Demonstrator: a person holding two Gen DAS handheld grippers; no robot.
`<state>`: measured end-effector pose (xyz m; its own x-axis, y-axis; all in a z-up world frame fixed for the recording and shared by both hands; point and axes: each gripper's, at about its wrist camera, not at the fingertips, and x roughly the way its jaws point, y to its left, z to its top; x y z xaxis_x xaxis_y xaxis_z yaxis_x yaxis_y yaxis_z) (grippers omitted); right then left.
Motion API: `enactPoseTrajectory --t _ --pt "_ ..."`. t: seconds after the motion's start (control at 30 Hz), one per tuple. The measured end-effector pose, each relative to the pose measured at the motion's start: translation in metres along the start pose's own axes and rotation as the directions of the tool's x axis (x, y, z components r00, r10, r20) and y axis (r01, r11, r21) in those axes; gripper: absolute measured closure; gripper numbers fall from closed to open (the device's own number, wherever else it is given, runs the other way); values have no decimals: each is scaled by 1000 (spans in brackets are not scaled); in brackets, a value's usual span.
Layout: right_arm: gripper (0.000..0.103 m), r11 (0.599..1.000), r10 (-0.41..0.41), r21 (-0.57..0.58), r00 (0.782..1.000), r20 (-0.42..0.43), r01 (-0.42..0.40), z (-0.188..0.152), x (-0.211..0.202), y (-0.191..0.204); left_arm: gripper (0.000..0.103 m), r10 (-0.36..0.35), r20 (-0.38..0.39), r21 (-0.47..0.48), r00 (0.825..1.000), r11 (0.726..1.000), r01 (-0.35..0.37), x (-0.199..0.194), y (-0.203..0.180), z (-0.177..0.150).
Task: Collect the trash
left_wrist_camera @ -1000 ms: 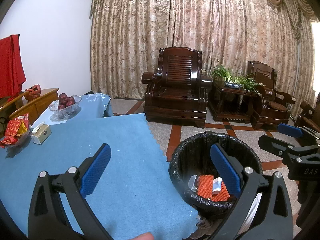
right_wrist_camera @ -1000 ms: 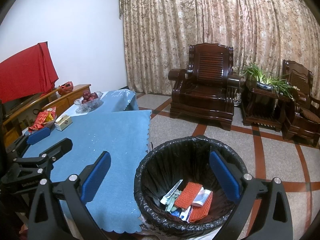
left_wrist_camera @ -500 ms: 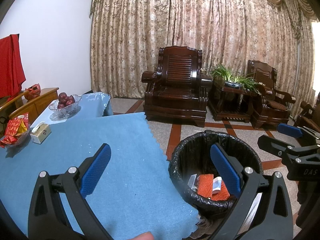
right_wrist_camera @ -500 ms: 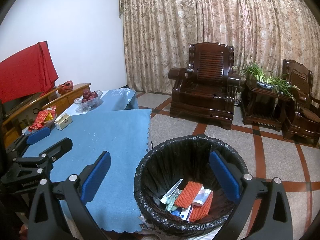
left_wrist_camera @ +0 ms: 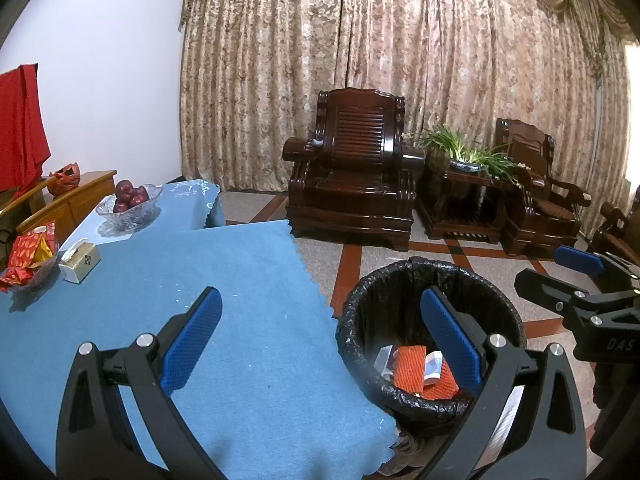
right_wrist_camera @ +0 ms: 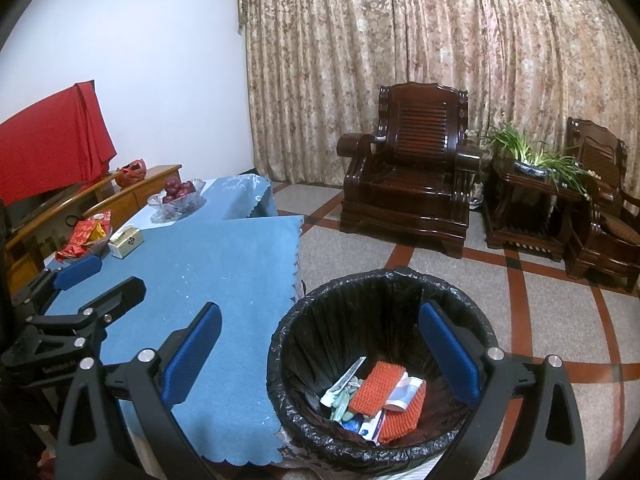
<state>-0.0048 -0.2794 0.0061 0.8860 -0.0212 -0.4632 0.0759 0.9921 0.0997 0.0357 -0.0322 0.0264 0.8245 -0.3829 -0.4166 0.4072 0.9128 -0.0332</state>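
The trash (right_wrist_camera: 378, 394) is already in the bin (right_wrist_camera: 288, 344): orange mesh pieces, crumpled paper and wrappers sit at the bottom of the black-lined basket, which stands on the floor just beside the table's corner. The blue cloth (left_wrist_camera: 240, 280) over the table looks bare of litter, apart from faint white specks near the middle.

Your right gripper (right_wrist_camera: 320, 344) hangs above the bin w/ its fingers wide apart, nothing between them. Your left gripper (left_wrist_camera: 320, 336) sits over the table edge, fingers also spread and empty.

Judging by that, you're between pickups or at the end of the job; the drop step looks done.

Further out, at the table's far left: a tissue box (left_wrist_camera: 79, 261), a dish of red packets (left_wrist_camera: 28, 254) and a glass bowl of fruit (left_wrist_camera: 129, 204). These look like keepers, not trash.

Next move, if any: scan the cloth and floor for leftovers, then bring 1 gripper down w/ fingers spread. The specks are prob. too small to pinch.
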Motion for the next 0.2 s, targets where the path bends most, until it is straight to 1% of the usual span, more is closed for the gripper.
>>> enactPoseTrajectory --t 0.2 --pt "6 1000 0 0 1000 -2 0 -1 1 1 6 1 -1 -1 1000 1000 -1 2 -1 1"
